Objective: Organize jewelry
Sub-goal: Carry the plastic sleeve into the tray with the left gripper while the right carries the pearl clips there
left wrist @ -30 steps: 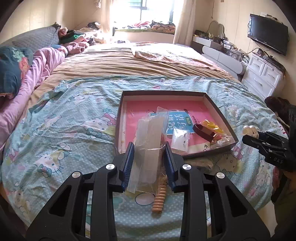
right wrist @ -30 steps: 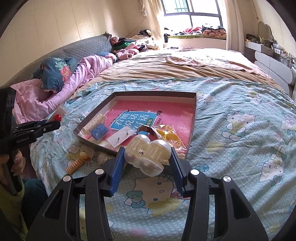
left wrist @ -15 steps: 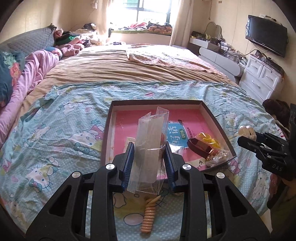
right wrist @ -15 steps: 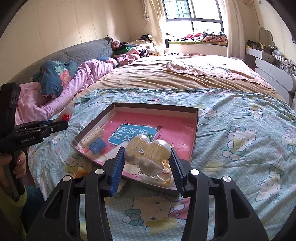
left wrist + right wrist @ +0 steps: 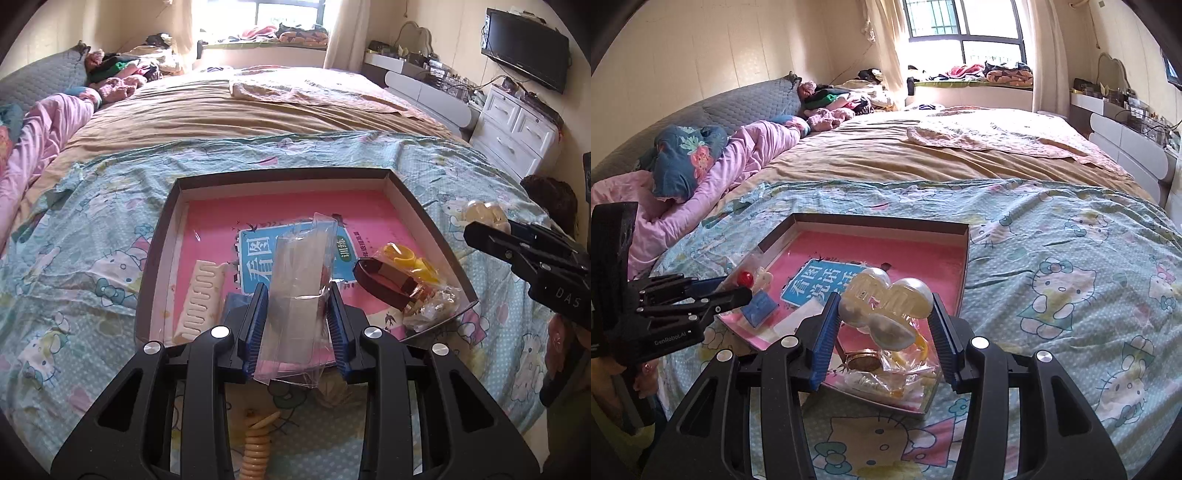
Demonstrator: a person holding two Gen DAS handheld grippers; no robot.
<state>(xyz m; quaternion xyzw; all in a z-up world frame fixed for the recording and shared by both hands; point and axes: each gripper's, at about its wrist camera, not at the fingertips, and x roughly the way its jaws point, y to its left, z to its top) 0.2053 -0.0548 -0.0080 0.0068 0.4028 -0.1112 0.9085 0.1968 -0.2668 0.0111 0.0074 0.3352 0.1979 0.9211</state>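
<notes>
A shallow dark-rimmed tray (image 5: 159, 236) with a pink lining lies on the bed; it also shows in the right wrist view (image 5: 882, 219). My left gripper (image 5: 298, 325) is shut on a clear plastic packet (image 5: 299, 291) and holds it over the tray's near edge. My right gripper (image 5: 884, 332) is shut on a pearly hair claw clip (image 5: 886, 302) above the tray's near right corner. In the tray lie a white comb (image 5: 201, 301), a brown bangle (image 5: 384, 284), a yellow clip (image 5: 402, 254) and small bagged pieces (image 5: 432, 314).
The tray sits on a light blue cartoon-print sheet (image 5: 92, 266). A beige coiled hair tie (image 5: 255, 443) lies on the sheet under my left gripper. Pink bedding (image 5: 713, 192) is piled at the left. White drawers (image 5: 517, 136) stand at the right.
Both grippers have moved forward over the tray with their loads still held. The hair tie now lies behind the left fingers.
</notes>
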